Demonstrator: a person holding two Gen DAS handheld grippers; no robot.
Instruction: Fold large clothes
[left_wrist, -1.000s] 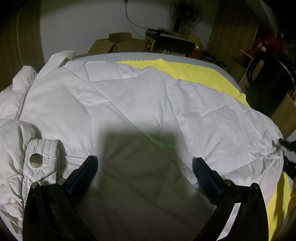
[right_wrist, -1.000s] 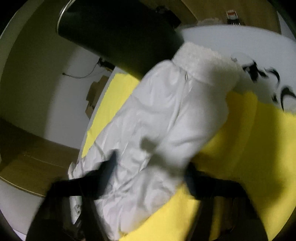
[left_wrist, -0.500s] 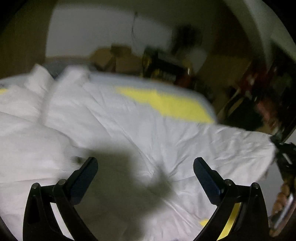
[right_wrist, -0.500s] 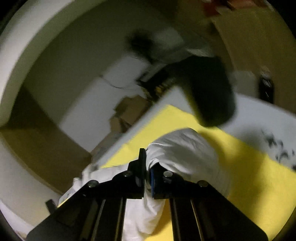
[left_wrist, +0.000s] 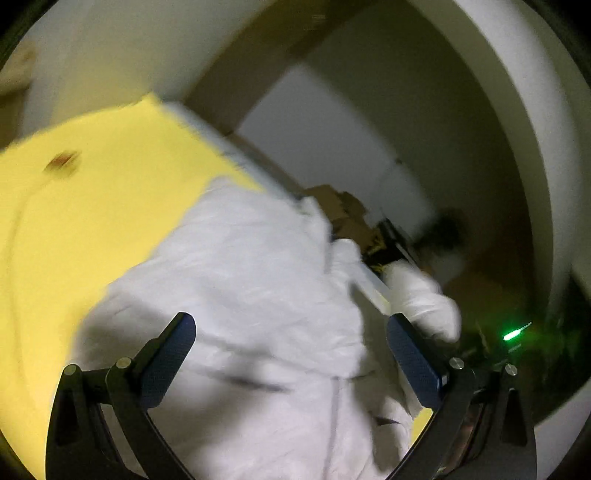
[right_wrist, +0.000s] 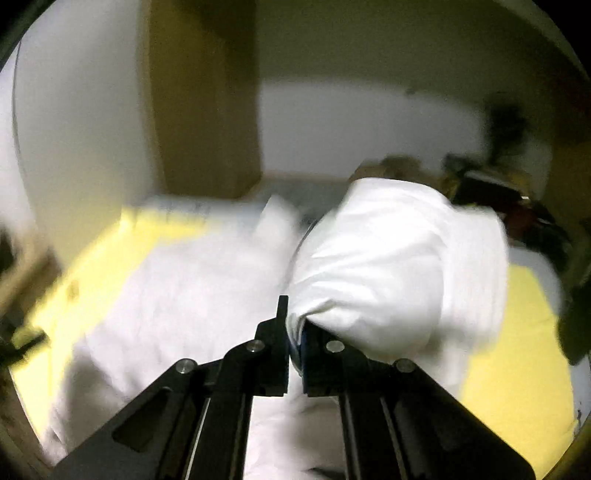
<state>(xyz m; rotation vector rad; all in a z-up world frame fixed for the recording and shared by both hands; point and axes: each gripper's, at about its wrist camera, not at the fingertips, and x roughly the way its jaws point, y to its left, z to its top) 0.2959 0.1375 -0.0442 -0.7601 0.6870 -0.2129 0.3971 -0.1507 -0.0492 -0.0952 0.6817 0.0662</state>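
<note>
A white puffer jacket (left_wrist: 251, 280) lies on a yellow sheet (left_wrist: 92, 192). My left gripper (left_wrist: 291, 354) is open and empty, hovering over the jacket's body. My right gripper (right_wrist: 293, 332) is shut on a fold of the white jacket's sleeve (right_wrist: 391, 266) and holds it lifted above the rest of the jacket (right_wrist: 177, 295). In the left wrist view the raised sleeve end (left_wrist: 421, 299) shows at the right. Both views are blurred by motion.
The yellow sheet (right_wrist: 517, 362) covers a bed with a pale edge (left_wrist: 236, 155). Cardboard boxes (left_wrist: 343, 218) and dark clutter stand beyond the far edge. A wooden panel (right_wrist: 203, 103) and white wall rise behind. A green light (left_wrist: 511, 334) glows at the right.
My right gripper has closed on the sleeve and swung it up and over the jacket. My left gripper has turned sharply and stays open; the yellow sheet now fills its left side.
</note>
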